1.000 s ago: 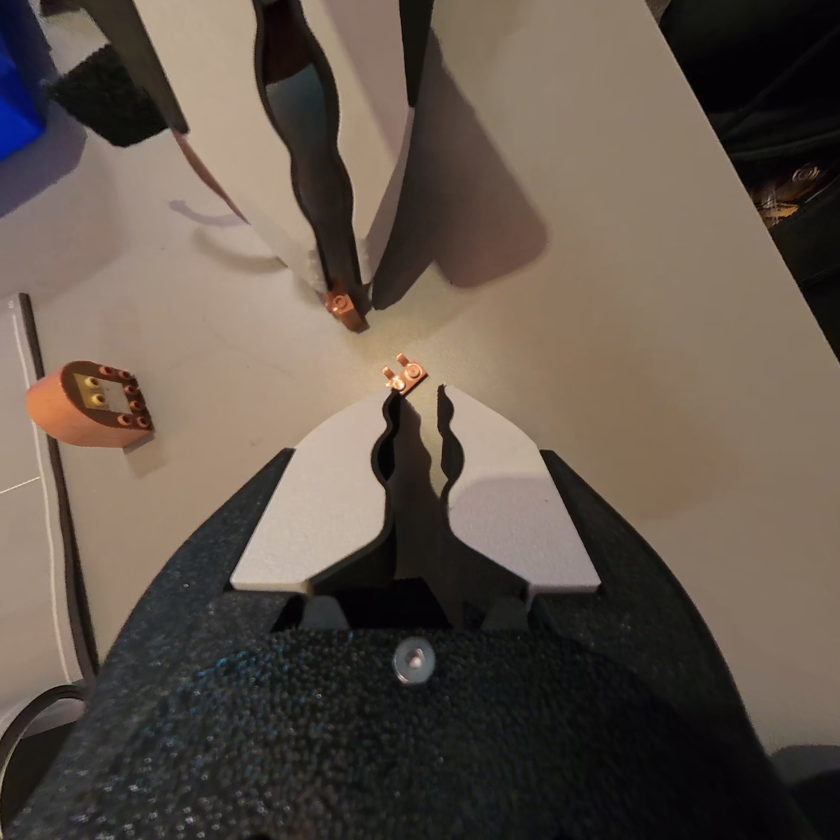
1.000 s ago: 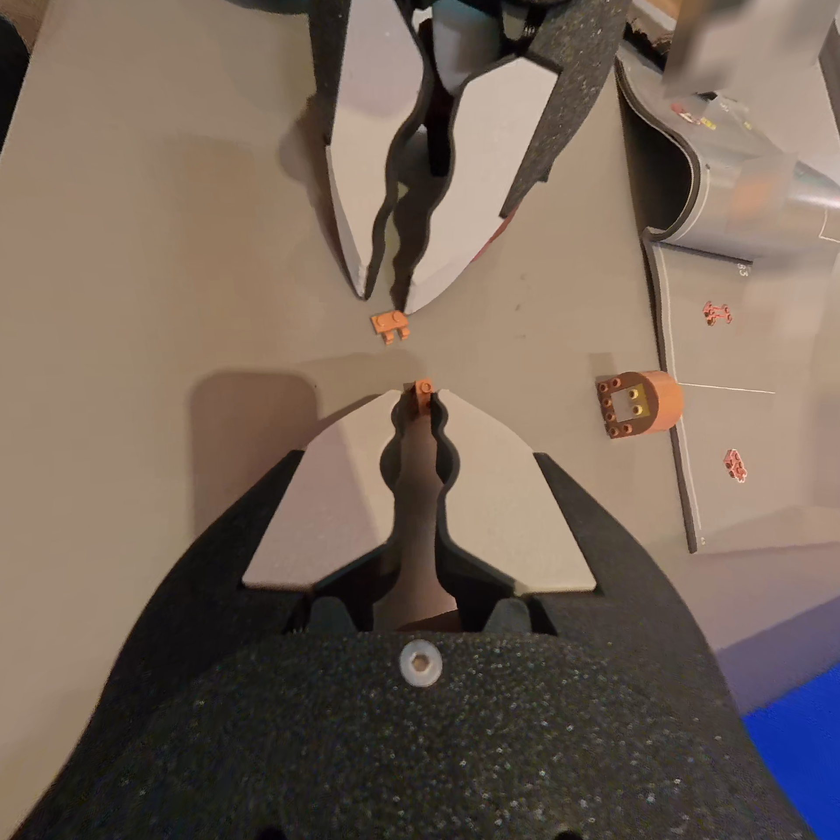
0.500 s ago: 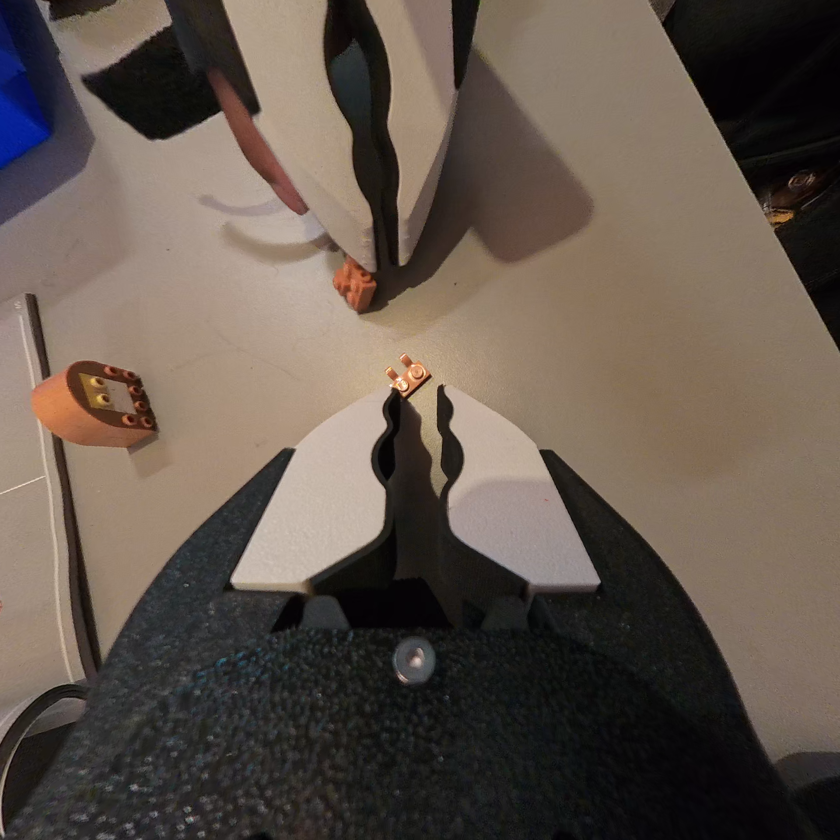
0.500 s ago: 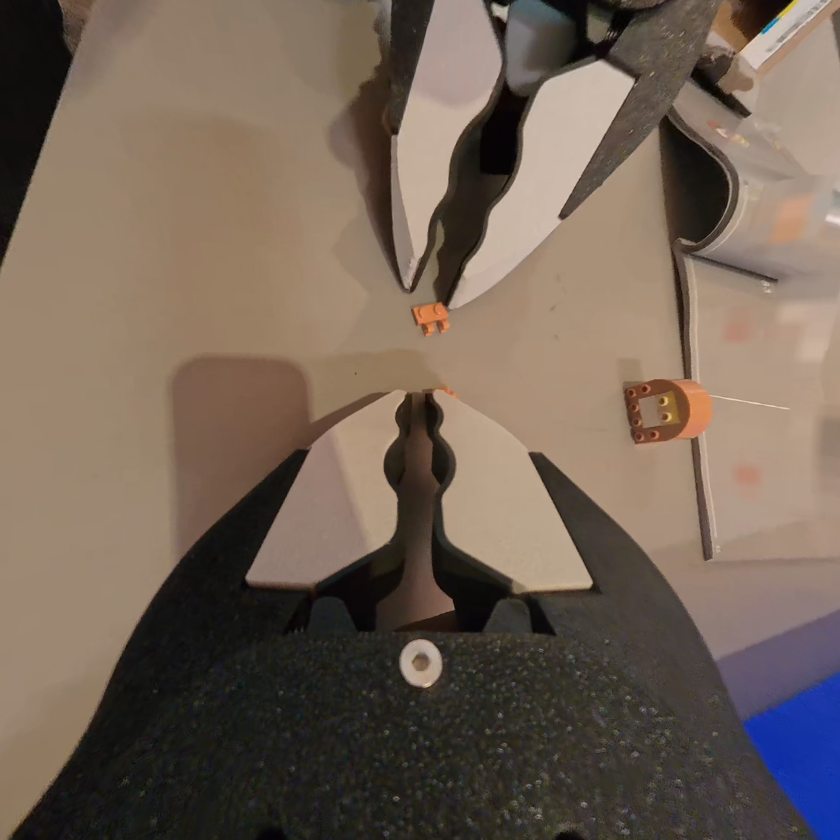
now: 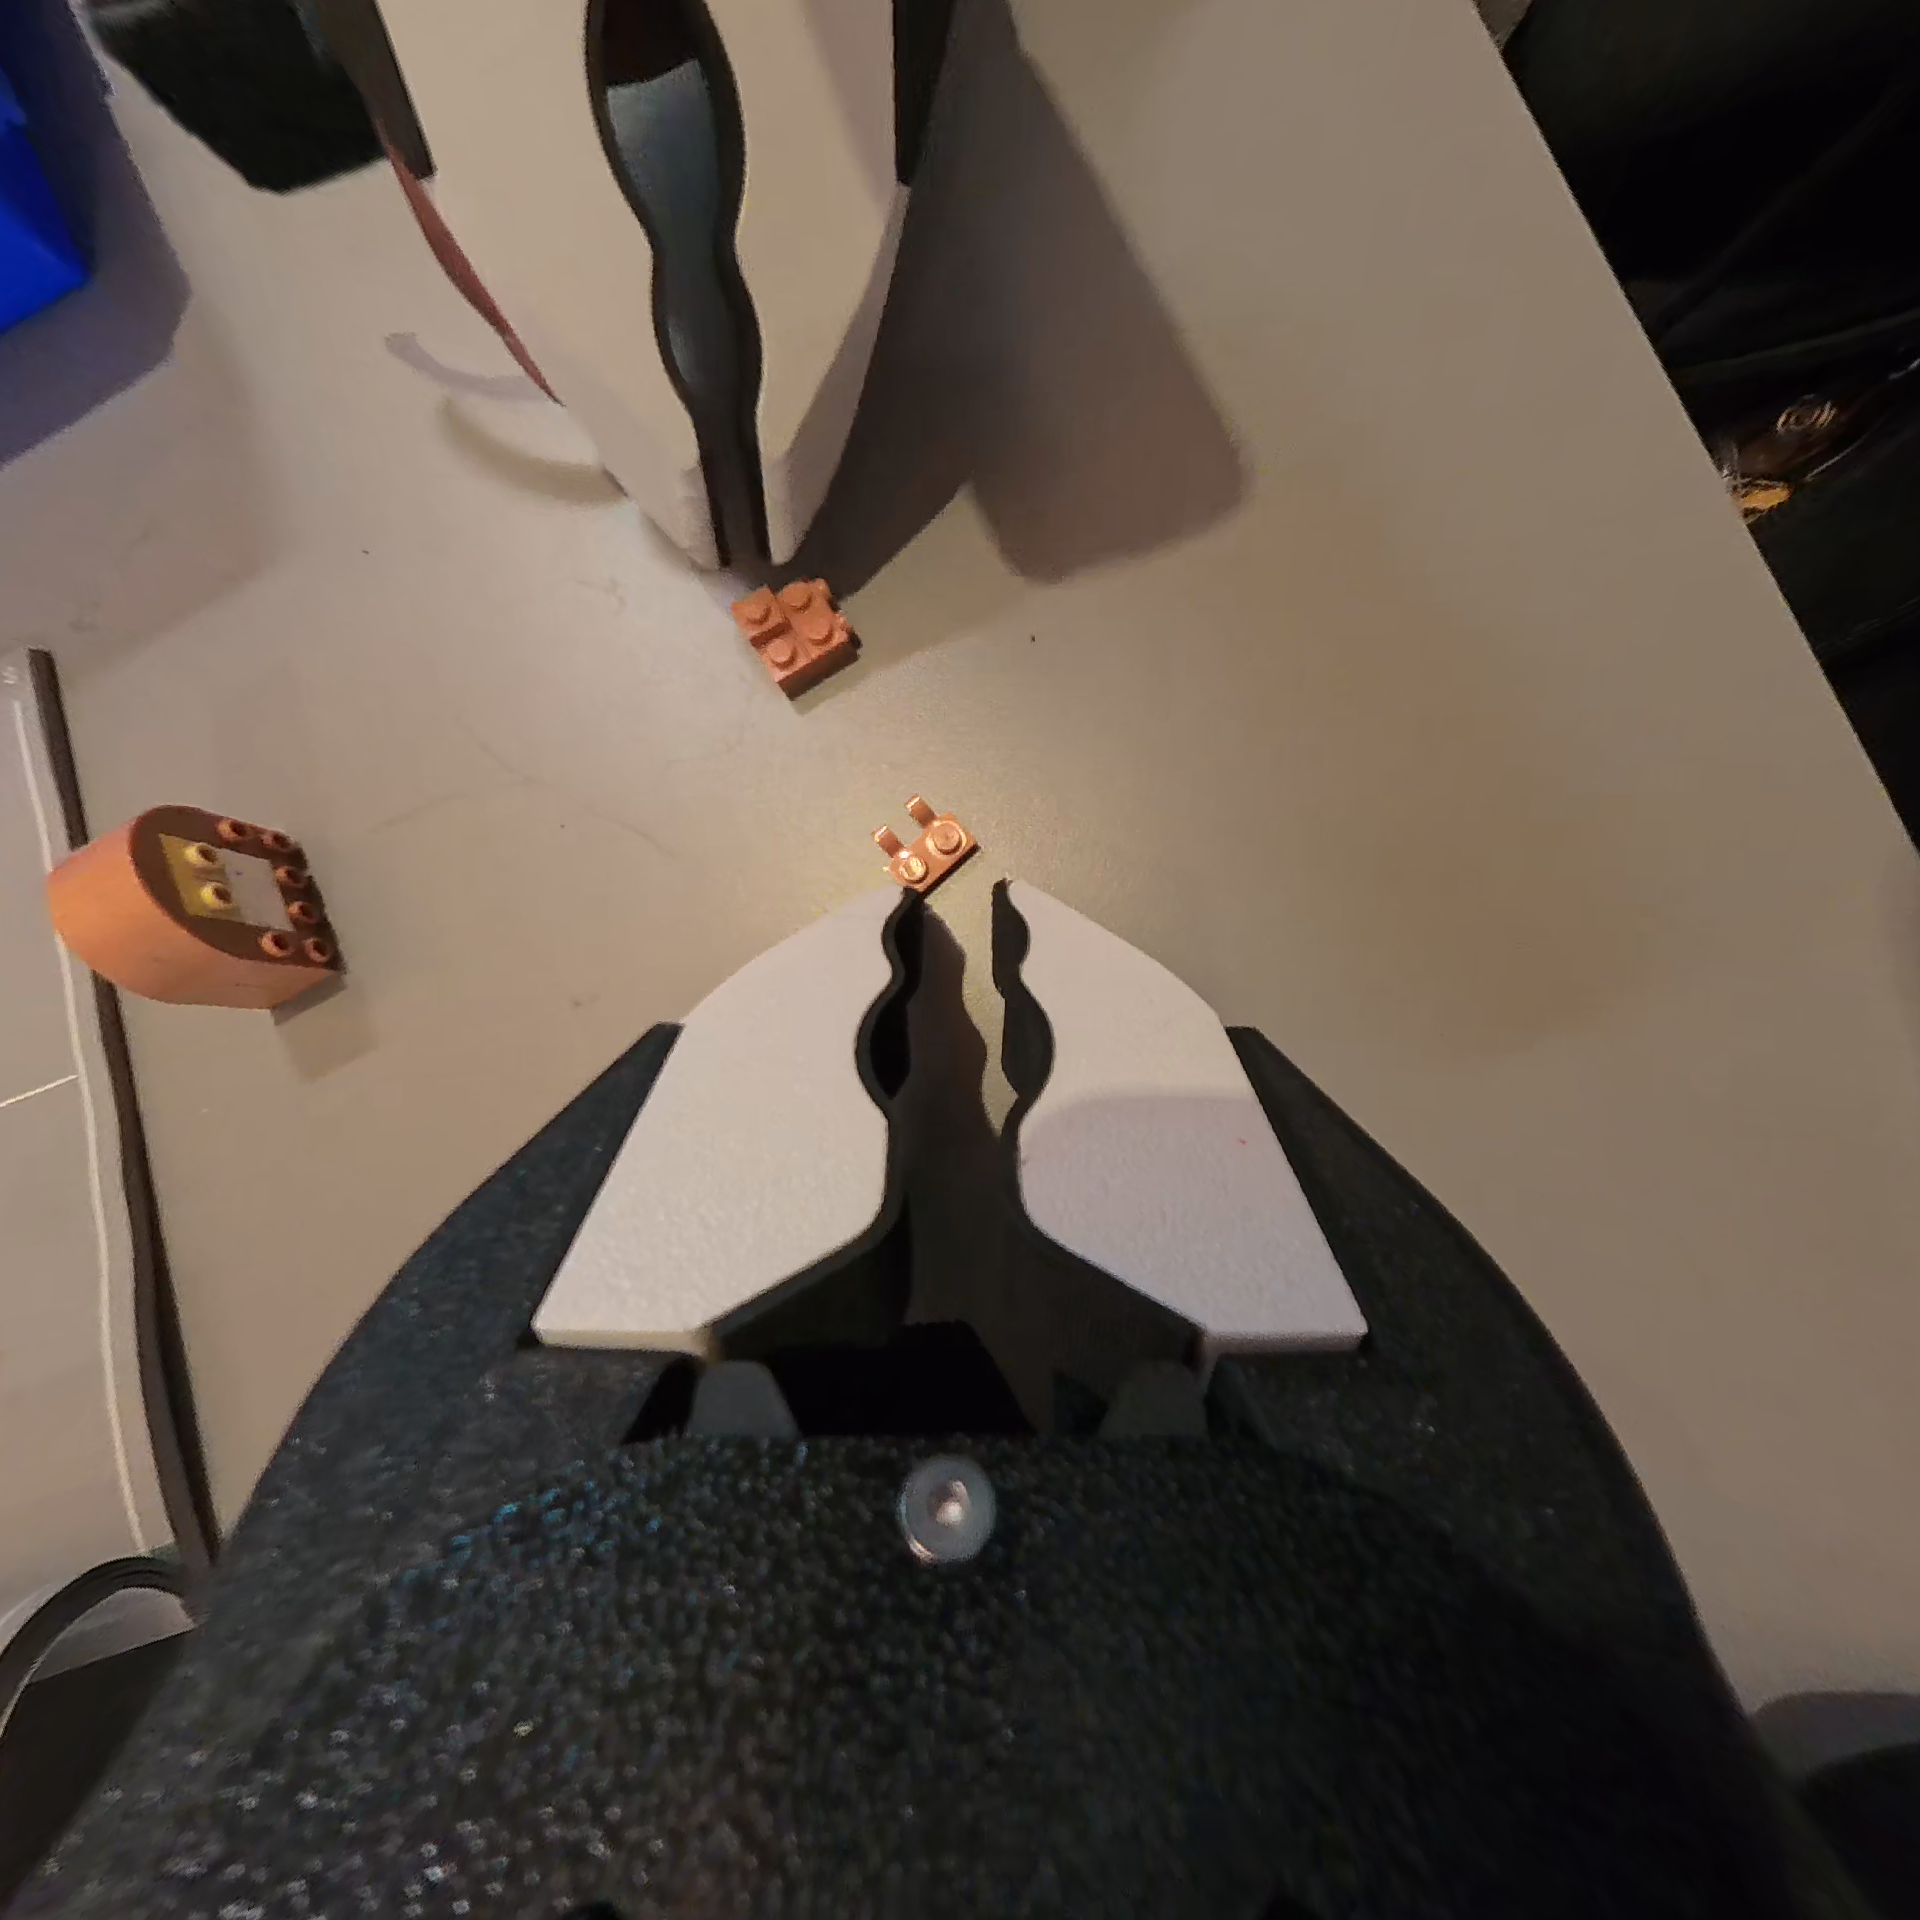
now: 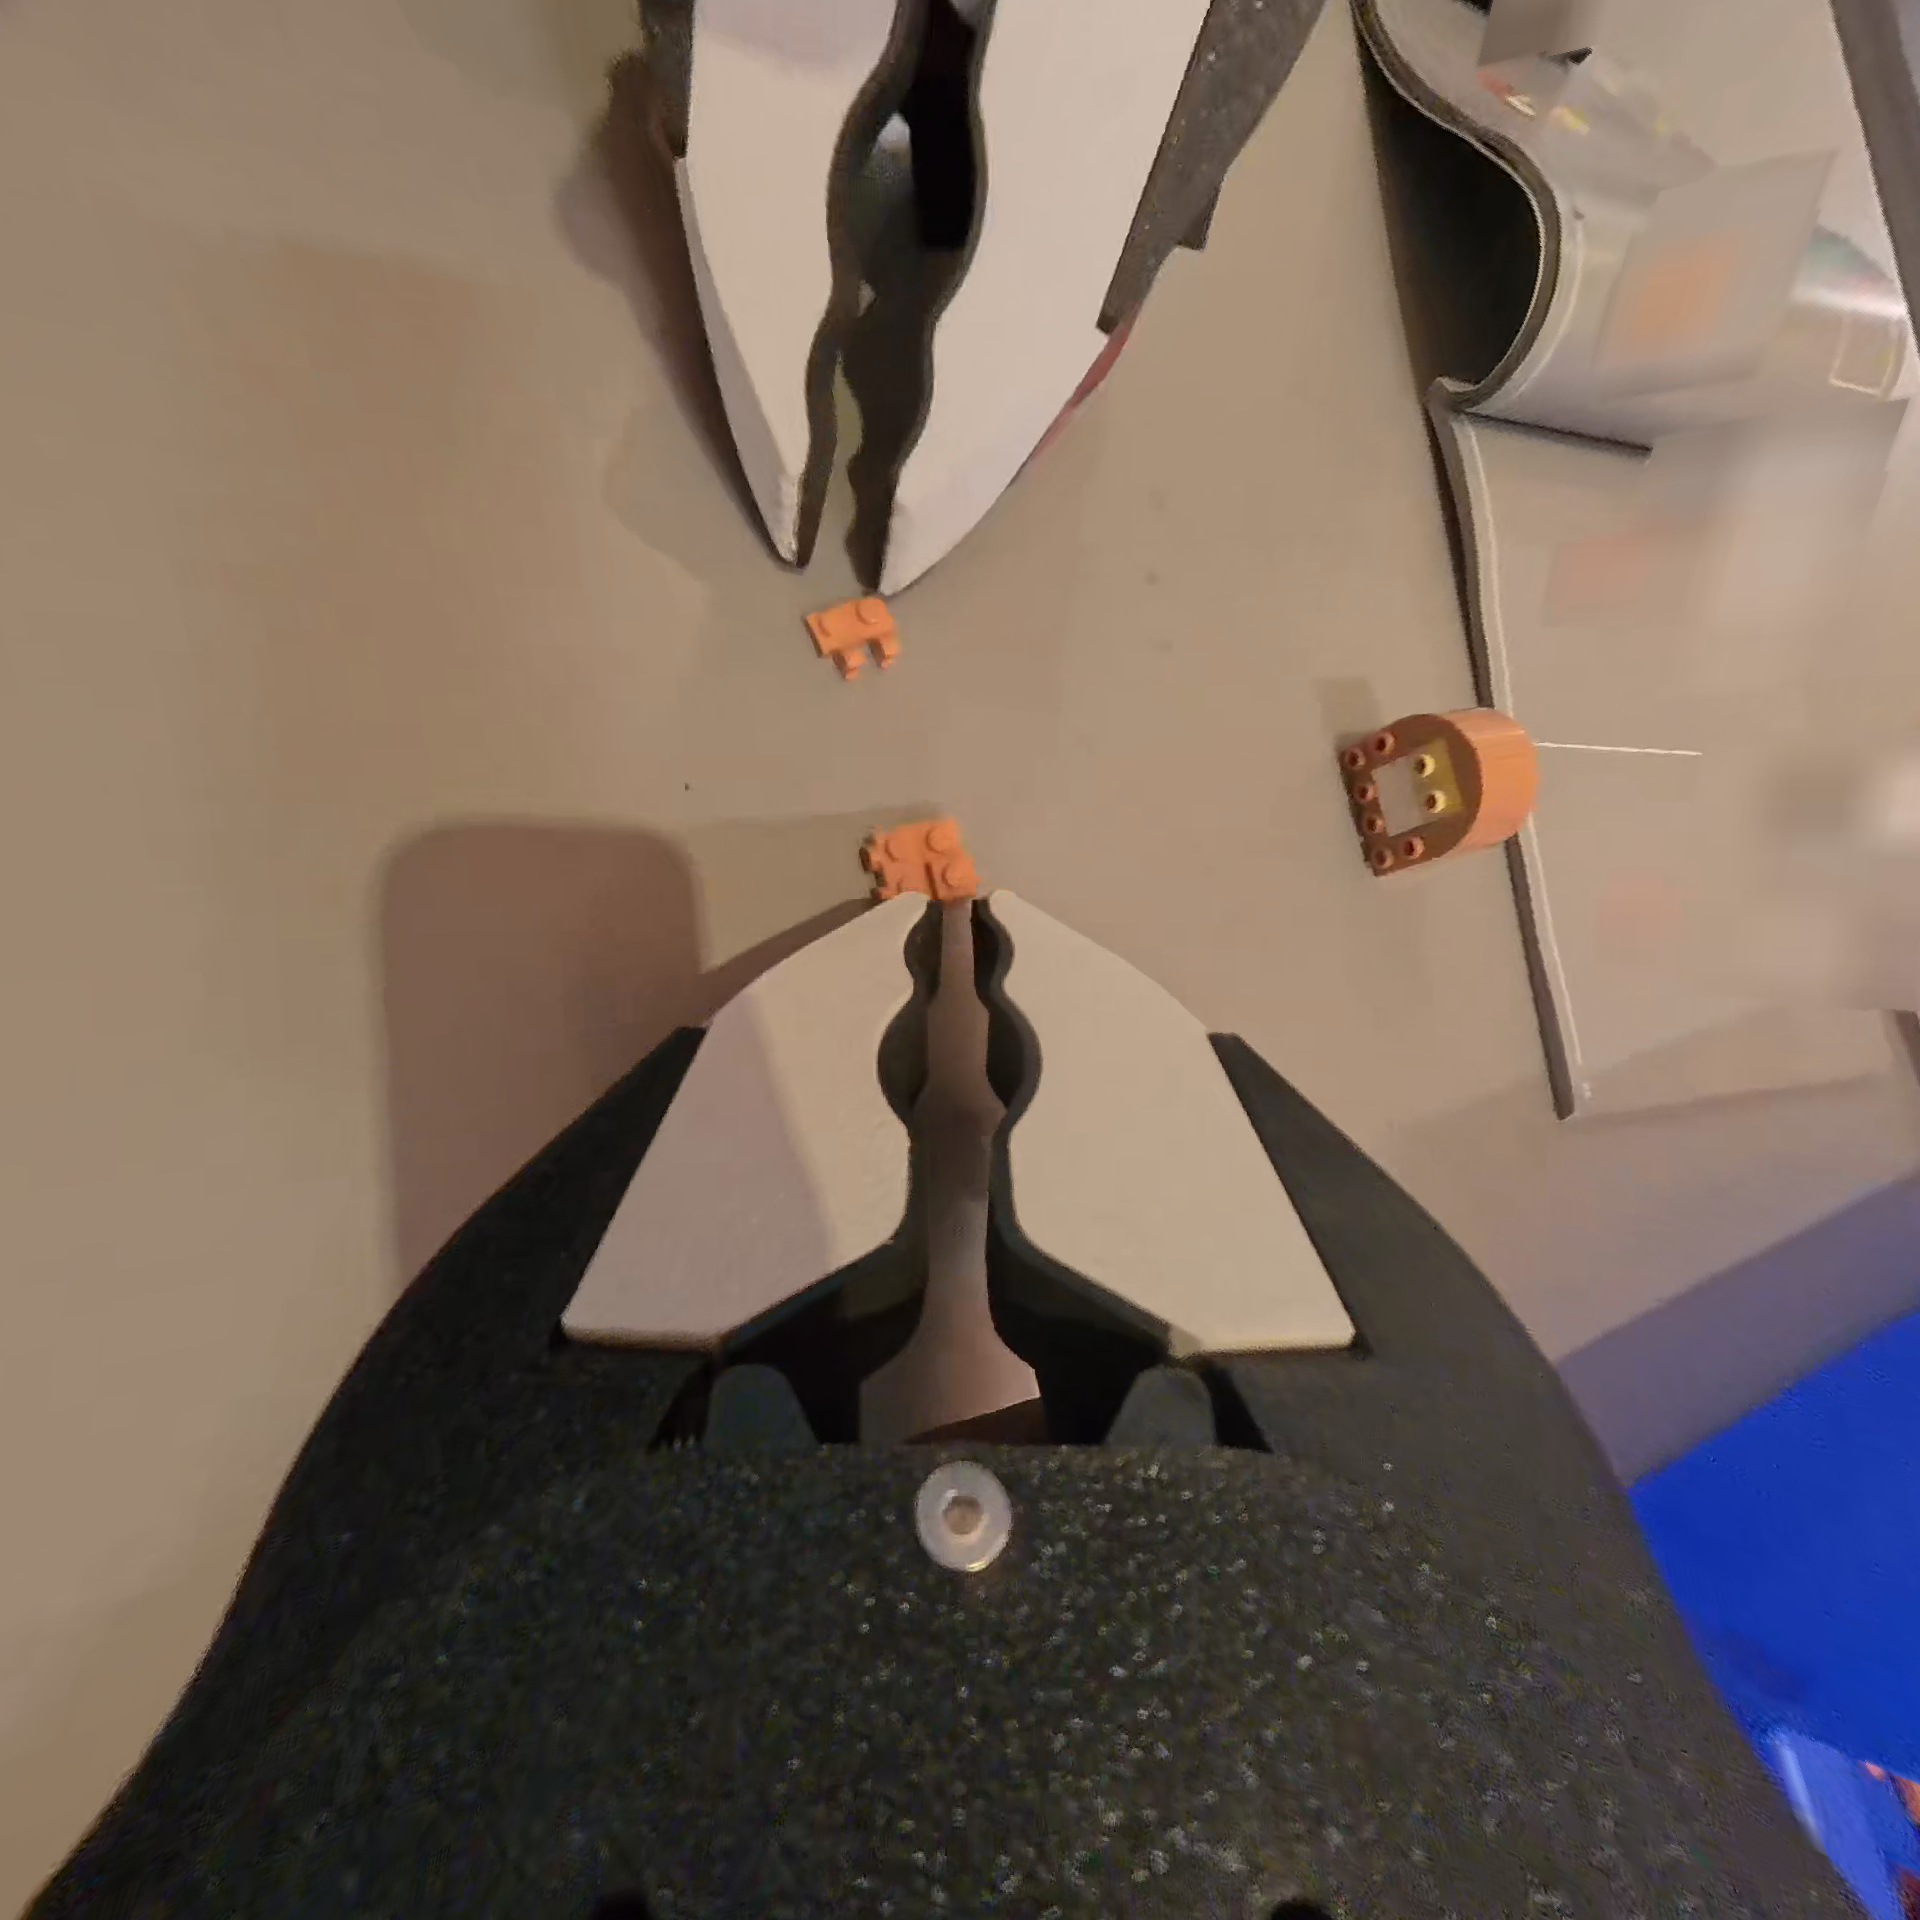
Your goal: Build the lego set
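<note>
We look down on a pale grey desk, matt and lit warmly from above, so that each hand-held gripper throws a broad soft shadow on it. Past the desk's edge the room falls into darkness, and we cannot make out what lies there. At one side a grey mat with a dark border and a thin white line lies flat on the desk, its far end curled upward. Beyond it is something bright blue, too cropped for us to name.

The two tools face each other, tip toward tip, with a bare strip of desk between them. The left hand-held gripper has its fingers spread a little, nothing between them. The right hand-held gripper has its fingers drawn nearly together.

Off to the side, at the mat's border, a rounded orange block lies with its brown studded face turned up, well apart from both tools.

A small orange square brick lies studs up on the desk just in front of the right tool's tips. It seems to touch them at one corner, though we cannot be sure. Smaller still, a thin orange plate with two prongs lies flat just beyond the left tool's tips, against one fingertip, prongs pointing away.
</note>
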{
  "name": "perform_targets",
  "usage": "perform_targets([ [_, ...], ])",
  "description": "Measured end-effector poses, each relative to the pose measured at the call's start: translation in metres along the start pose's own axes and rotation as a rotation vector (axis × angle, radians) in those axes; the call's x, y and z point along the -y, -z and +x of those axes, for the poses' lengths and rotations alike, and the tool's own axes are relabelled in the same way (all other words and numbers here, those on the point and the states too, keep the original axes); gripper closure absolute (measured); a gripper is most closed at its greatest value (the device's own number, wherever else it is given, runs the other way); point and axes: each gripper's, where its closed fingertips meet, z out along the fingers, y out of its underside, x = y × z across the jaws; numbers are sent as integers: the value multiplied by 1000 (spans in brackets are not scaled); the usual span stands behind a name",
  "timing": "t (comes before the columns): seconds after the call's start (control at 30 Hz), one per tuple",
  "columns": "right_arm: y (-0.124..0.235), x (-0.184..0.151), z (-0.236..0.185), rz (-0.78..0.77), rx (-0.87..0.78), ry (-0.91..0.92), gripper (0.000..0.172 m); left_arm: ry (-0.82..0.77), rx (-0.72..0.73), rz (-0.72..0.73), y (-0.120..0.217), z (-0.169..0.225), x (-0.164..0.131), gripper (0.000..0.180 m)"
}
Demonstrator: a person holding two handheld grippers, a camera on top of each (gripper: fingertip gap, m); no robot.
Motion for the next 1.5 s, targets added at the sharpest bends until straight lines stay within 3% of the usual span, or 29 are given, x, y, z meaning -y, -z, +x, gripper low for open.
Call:
perform_targets([
  [0.43,-16,-1,35,-4,-174,-14,165,14,17,4,-1,-4,0,167],
  [0.73,-12,0,22,32,-49,-92,163,62,65,27,4,-15,1,165],
  [0.9,-16,1,29,30,-68,-102,162,60,69,25,1,-17,0,165],
  [1.27,-24,4,55,28,-193,0,159,97,355,119,8,-67,8,163],
  [1.37,-15,6,52,69,-191,-27,159,81,345,121,8,-65,6,163],
  [1.5,-2,26,22,206,-48,-74,158,38,241,110,8,-48,2,162],
])
